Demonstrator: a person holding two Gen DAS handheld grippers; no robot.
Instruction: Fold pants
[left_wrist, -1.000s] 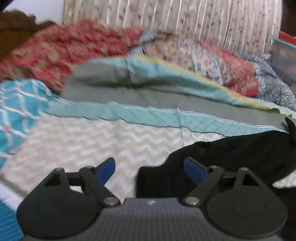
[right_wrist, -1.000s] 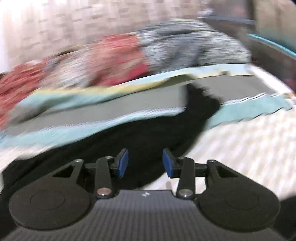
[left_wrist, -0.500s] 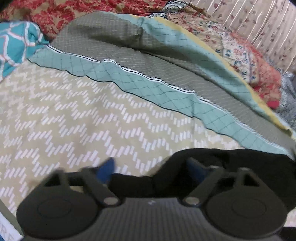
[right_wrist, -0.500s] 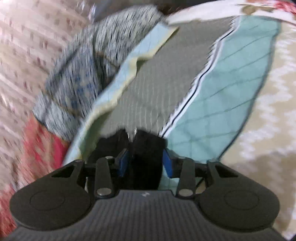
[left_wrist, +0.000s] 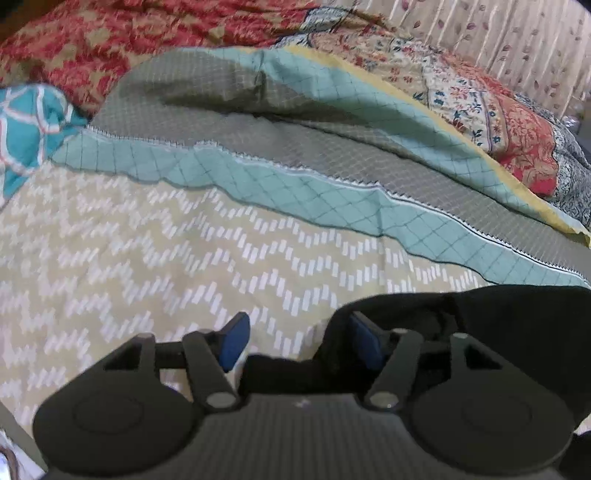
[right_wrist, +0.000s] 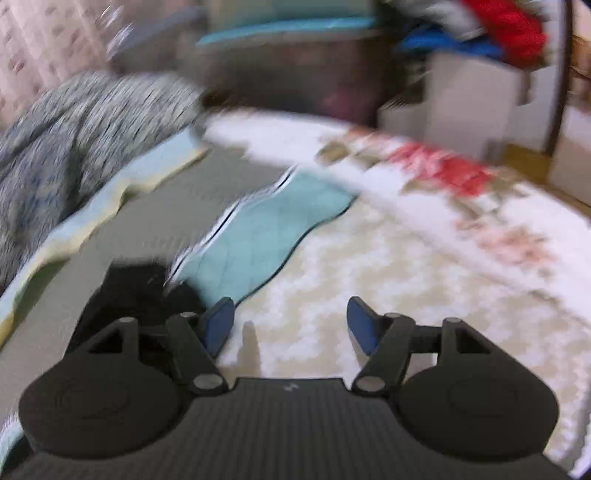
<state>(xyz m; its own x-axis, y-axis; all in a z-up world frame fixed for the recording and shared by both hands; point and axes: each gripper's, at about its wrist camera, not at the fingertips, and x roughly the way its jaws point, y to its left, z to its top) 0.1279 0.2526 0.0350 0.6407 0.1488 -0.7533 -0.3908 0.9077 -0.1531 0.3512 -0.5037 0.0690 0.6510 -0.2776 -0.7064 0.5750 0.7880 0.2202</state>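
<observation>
The black pants (left_wrist: 491, 332) lie on the beige zigzag bedspread (left_wrist: 147, 266), filling the lower right of the left wrist view. My left gripper (left_wrist: 299, 341) is open, with the pants' edge under its right finger and bare bedspread under its left one. In the blurred right wrist view an end of the pants (right_wrist: 140, 291) lies at the lower left, beside the left finger. My right gripper (right_wrist: 291, 328) is open and empty over the bedspread (right_wrist: 369, 280).
A grey and teal quilt (left_wrist: 314, 177) lies folded across the bed behind the pants. Red and floral bedding (left_wrist: 498, 107) is piled against the curtain beyond it. A floral sheet (right_wrist: 461, 192) edges the bed on the right, with white boxes (right_wrist: 472, 99) past it.
My right gripper has opened, let go of the pants' end and swung right toward the bed's edge. My left gripper has stayed open at the pants' other end.
</observation>
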